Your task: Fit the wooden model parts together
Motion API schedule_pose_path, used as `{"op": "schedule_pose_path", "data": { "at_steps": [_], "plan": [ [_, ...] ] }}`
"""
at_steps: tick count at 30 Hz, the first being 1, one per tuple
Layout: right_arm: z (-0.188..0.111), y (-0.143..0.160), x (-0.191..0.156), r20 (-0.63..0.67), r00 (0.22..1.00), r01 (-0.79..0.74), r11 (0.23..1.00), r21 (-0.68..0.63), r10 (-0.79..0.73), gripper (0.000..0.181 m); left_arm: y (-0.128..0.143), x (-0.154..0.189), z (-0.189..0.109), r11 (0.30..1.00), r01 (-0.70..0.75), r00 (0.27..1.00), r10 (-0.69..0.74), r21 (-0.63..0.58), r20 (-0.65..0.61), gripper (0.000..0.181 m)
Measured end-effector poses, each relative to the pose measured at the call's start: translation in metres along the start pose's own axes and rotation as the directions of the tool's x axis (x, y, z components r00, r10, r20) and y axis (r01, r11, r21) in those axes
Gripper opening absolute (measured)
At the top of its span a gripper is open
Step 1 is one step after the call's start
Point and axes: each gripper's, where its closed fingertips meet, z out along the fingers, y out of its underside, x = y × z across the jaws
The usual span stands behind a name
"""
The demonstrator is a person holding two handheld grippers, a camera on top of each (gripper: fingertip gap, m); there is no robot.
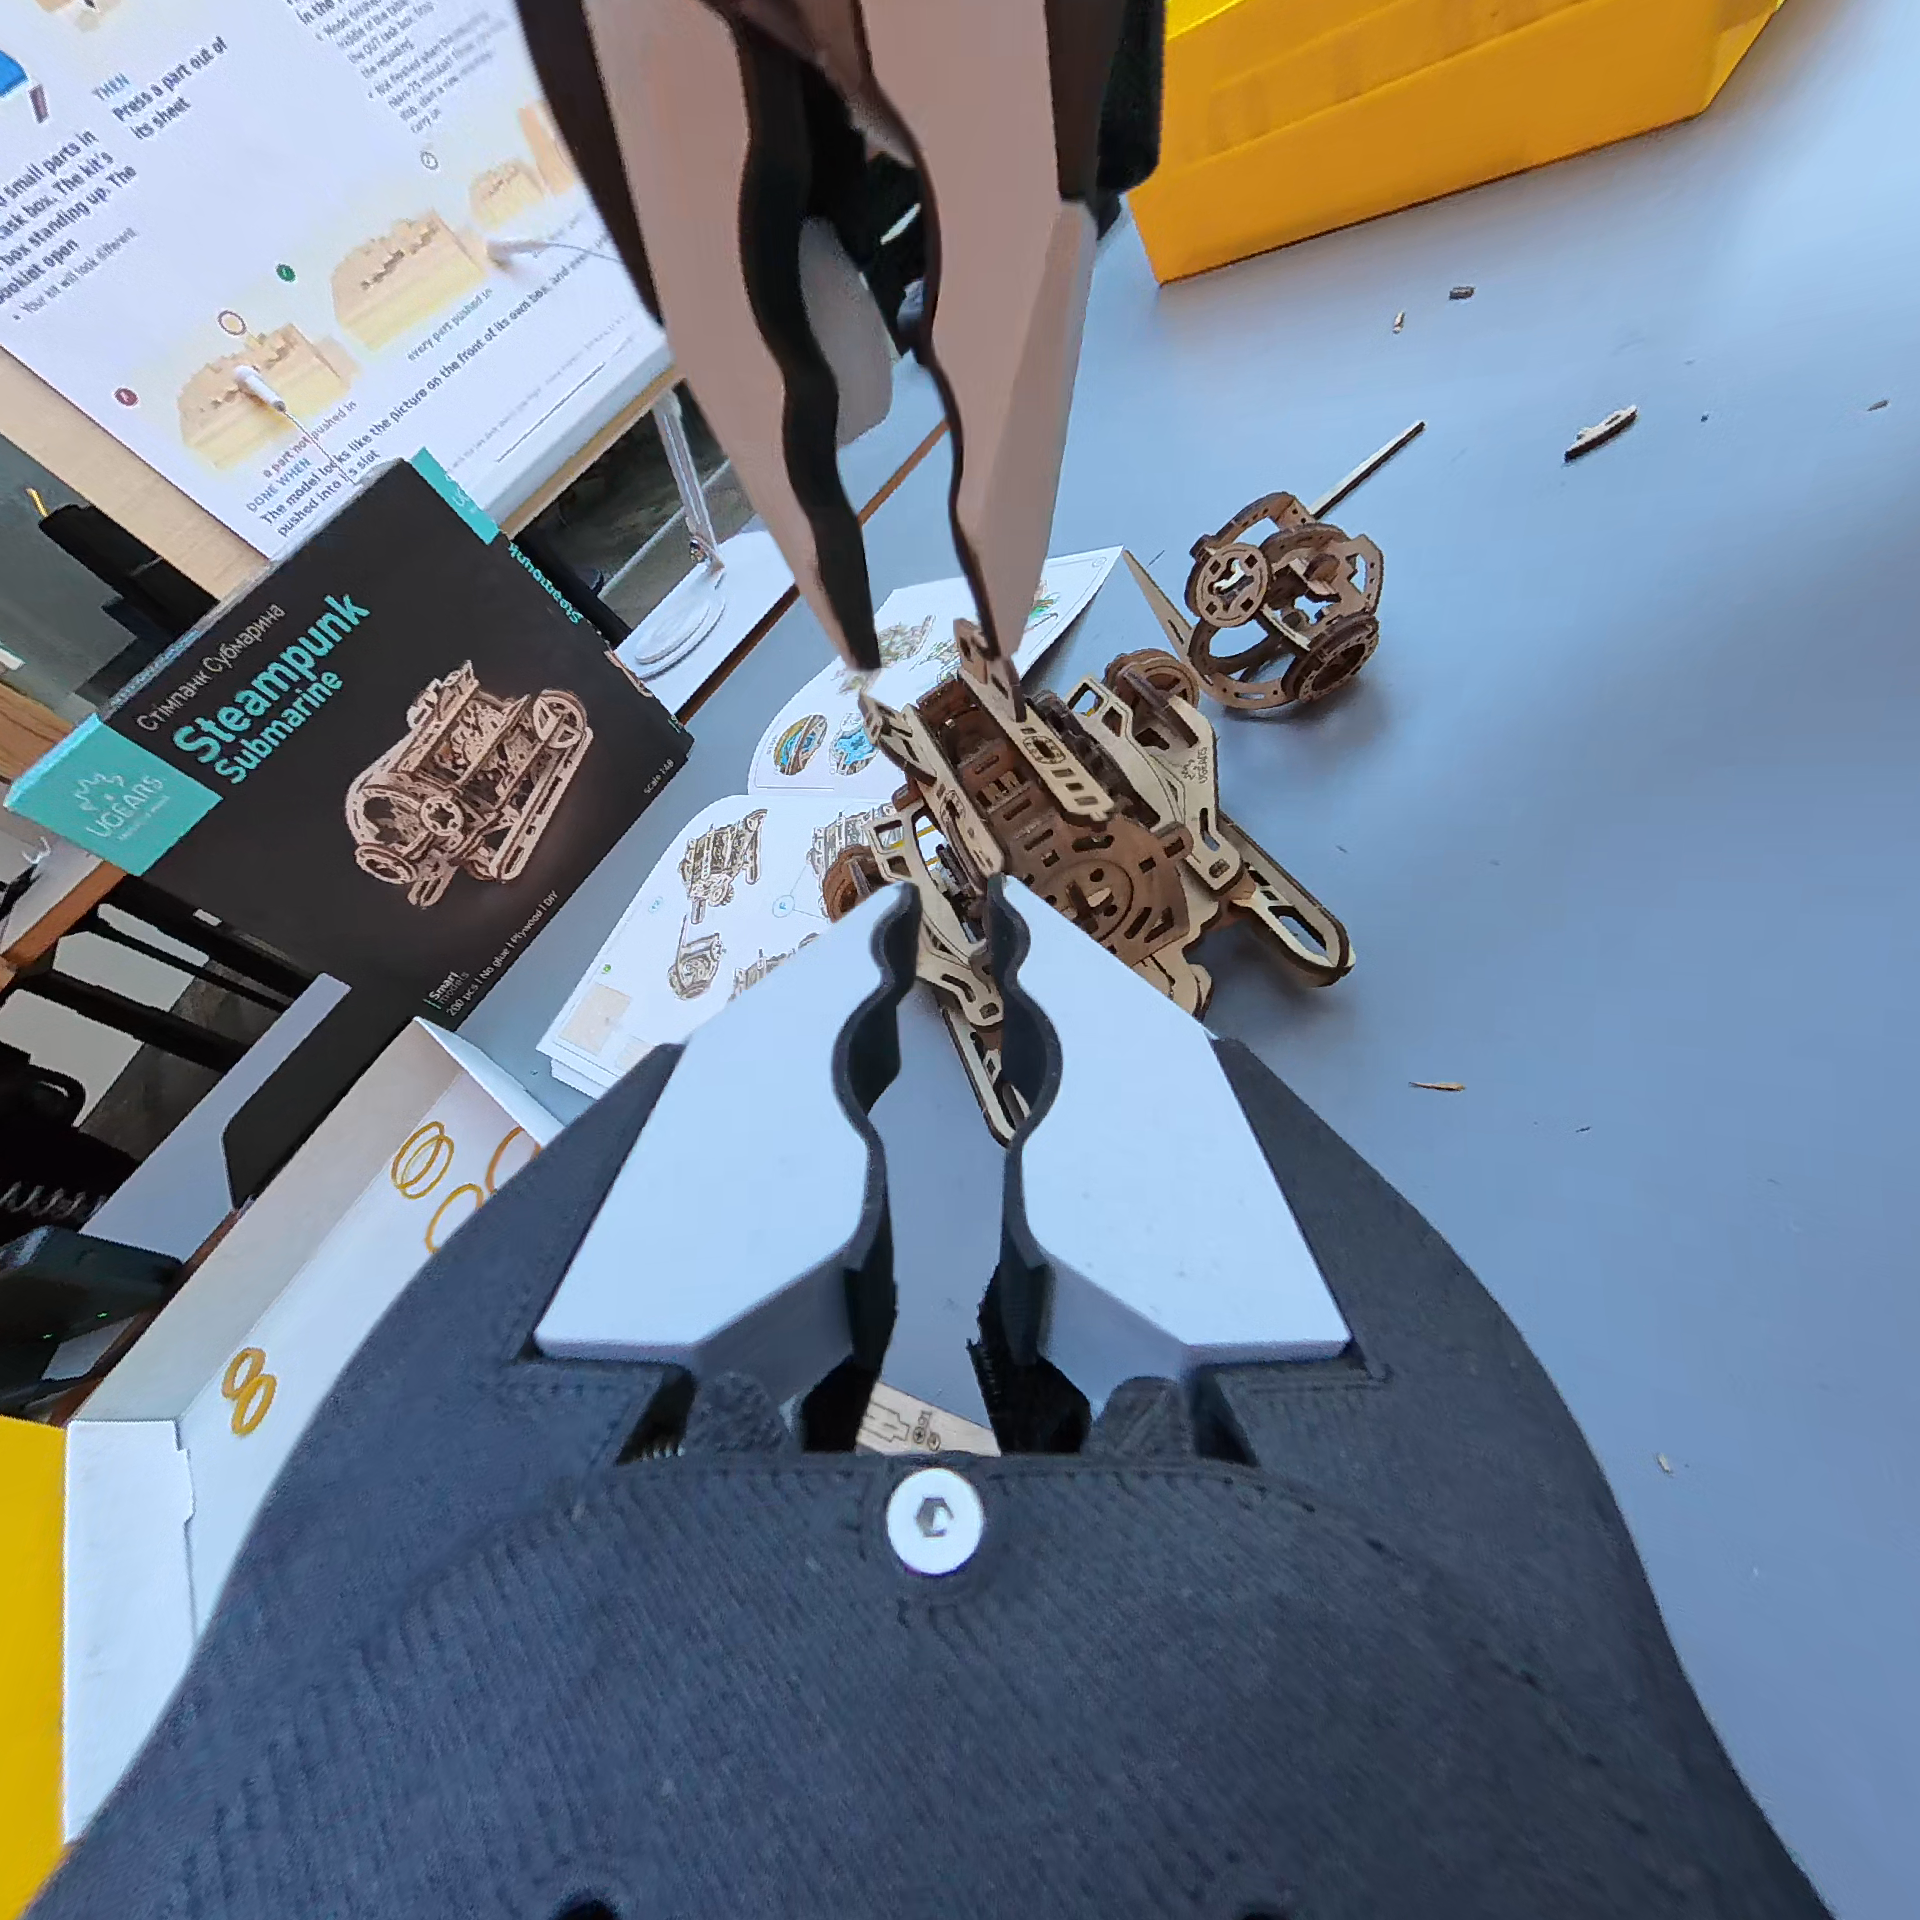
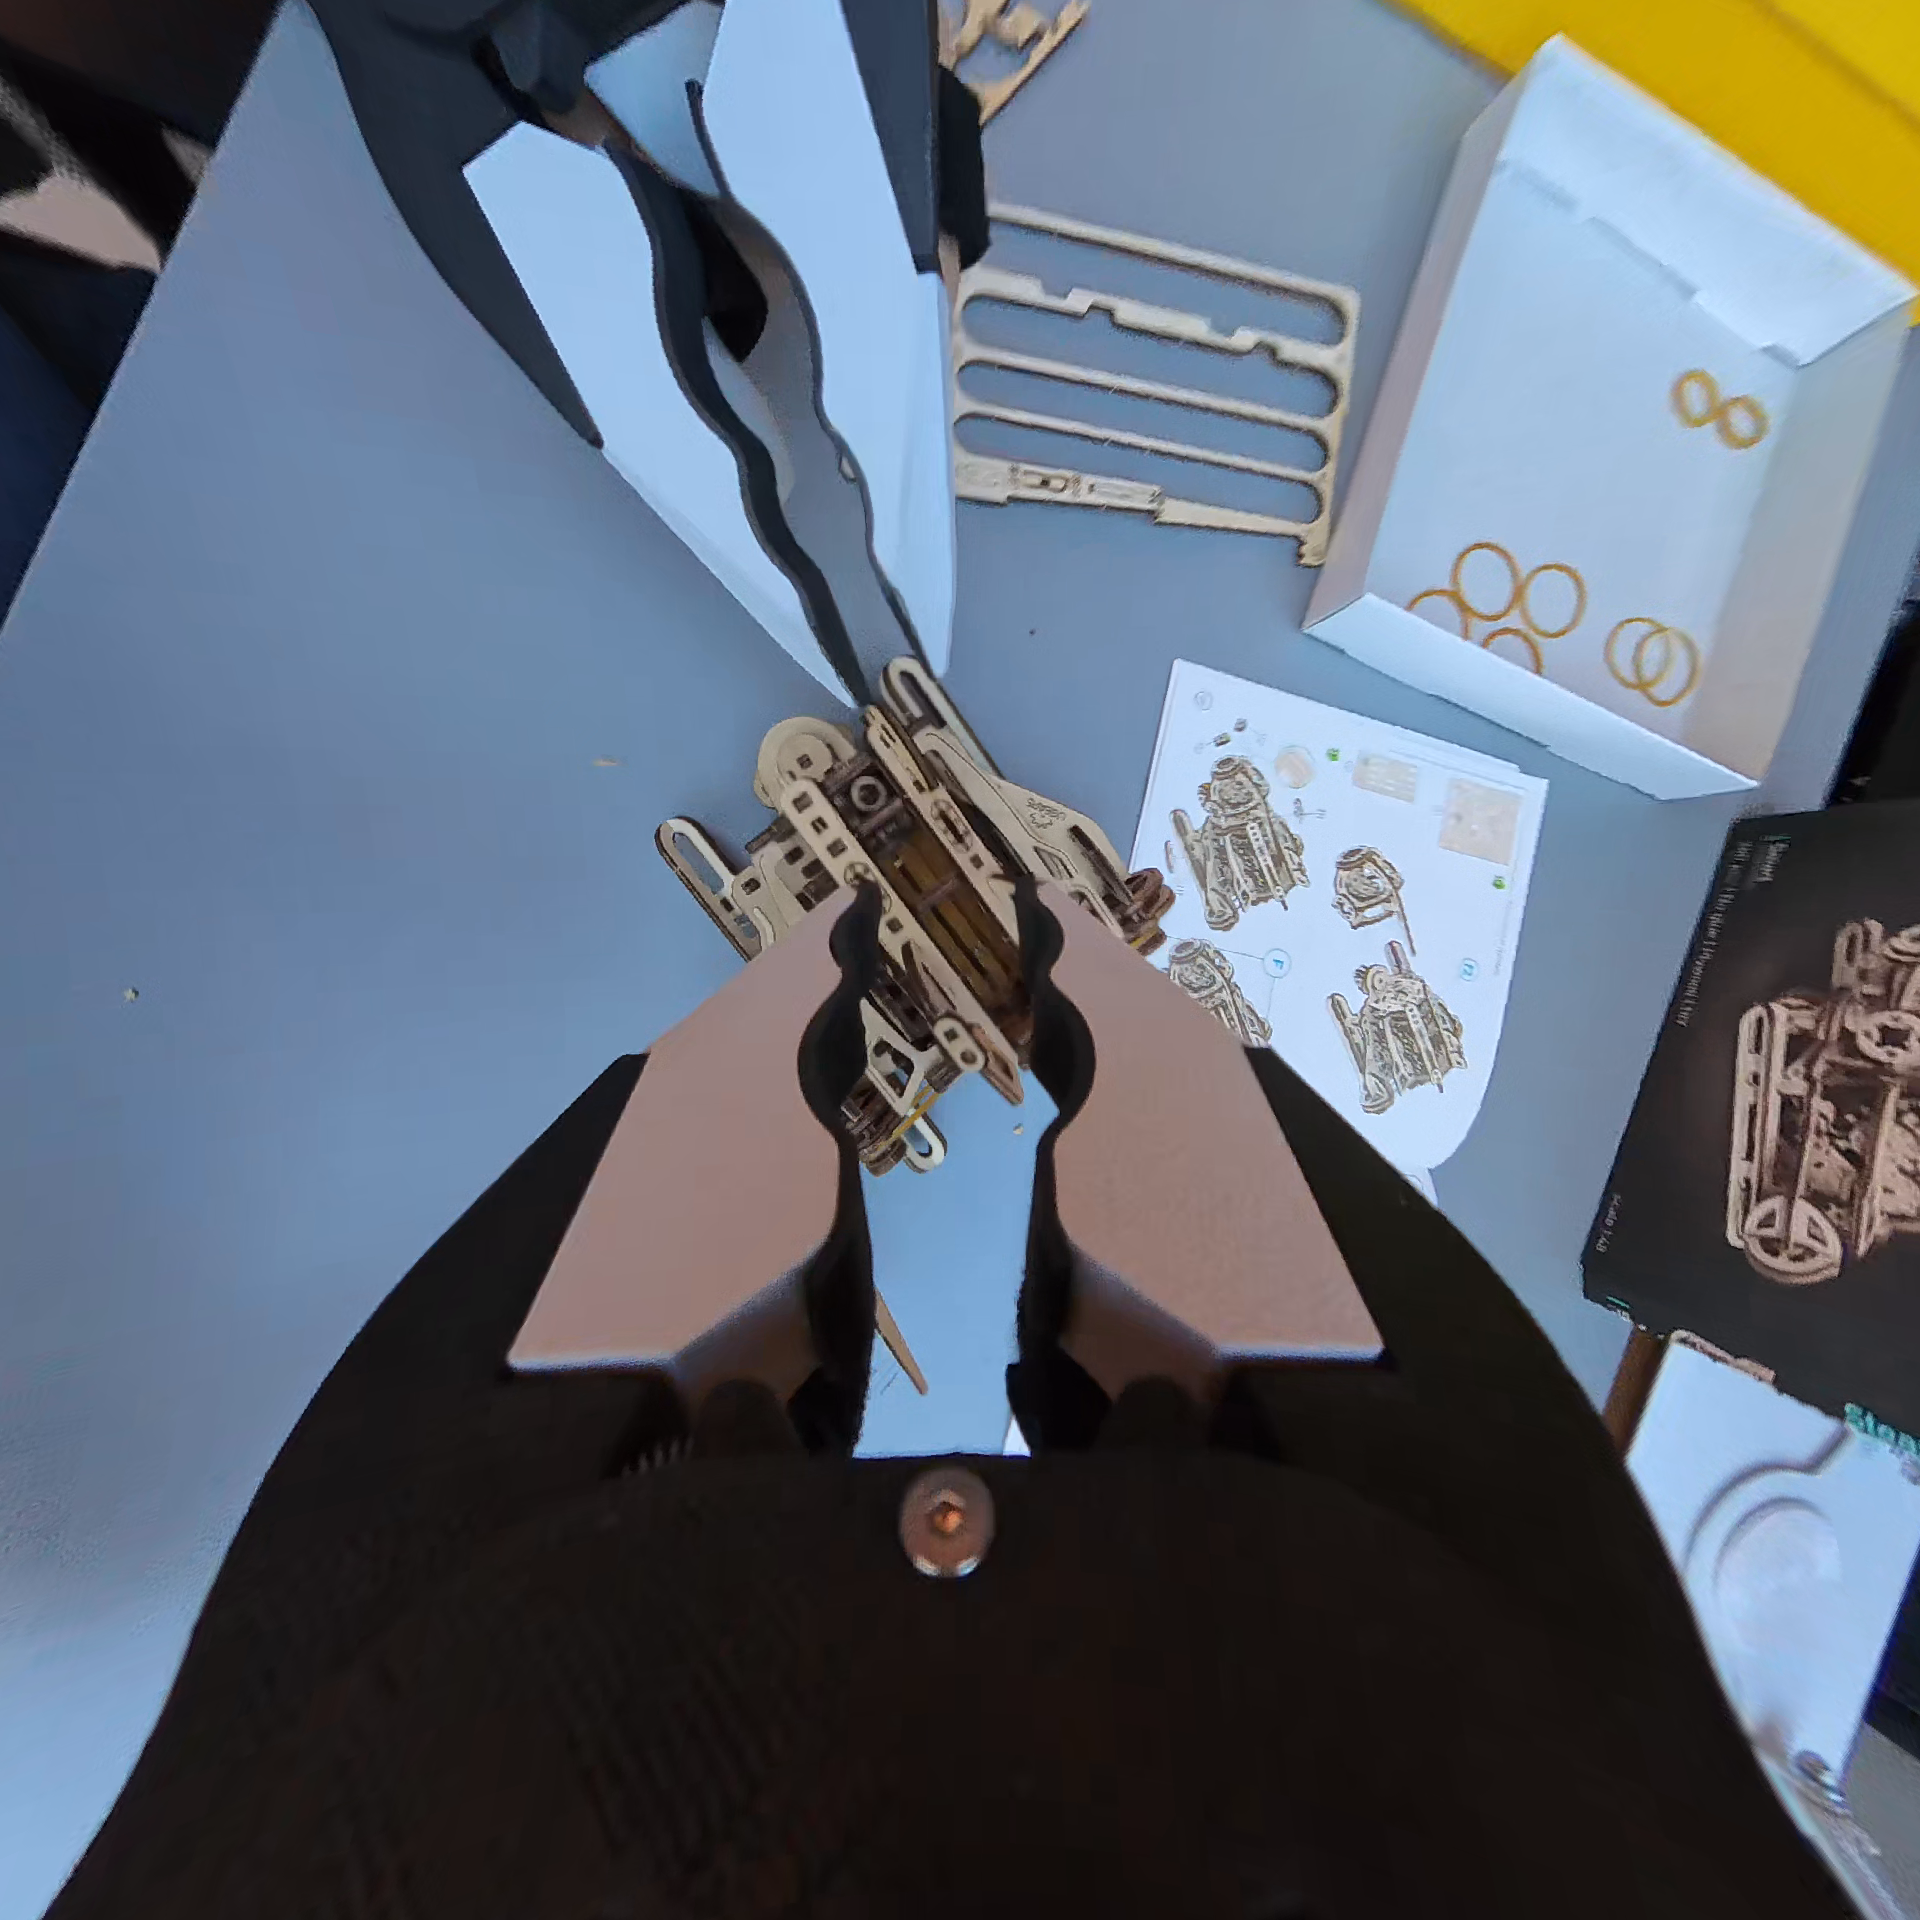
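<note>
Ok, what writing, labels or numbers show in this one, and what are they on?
I won't quote the writing itself; these things carry it:
On the black box with a teal corner: a printed title, a logo and small print.
On the white instruction board: lines of print beside pictures.
On the open booklet: circled marks, too small to read.
On the wooden model: a small engraved mark on a side plate.

Wooden model [image 2: 914, 894] underside hidden behind right gripper [image 2: 945, 914] fingers; punched sheet [image 2: 1143, 384] partly behind left gripper [image 2: 894, 665].
</note>
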Motion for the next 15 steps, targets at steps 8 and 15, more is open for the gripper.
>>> {"op": "schedule_pose_path", "data": {
  "at_steps": [8, 15],
  "plan": [
    [-0.027, 0.031, -0.016, -0.192, 0.975, -0.063, 0.965, 0.256, 0.114, 0.024, -0.004, 0.006, -0.007, 0.985, -0.17, 0.983, 0.168, -0.02, -0.074, 0.023],
    [-0.038, 0.036, -0.042, -0.181, 0.95, -0.133, 0.852, 0.507, 0.256, 0.024, 0.003, 0.003, 0.004, 0.915, -0.399, 0.909, 0.384, -0.067, -0.162, 0.025]
  ]
}}
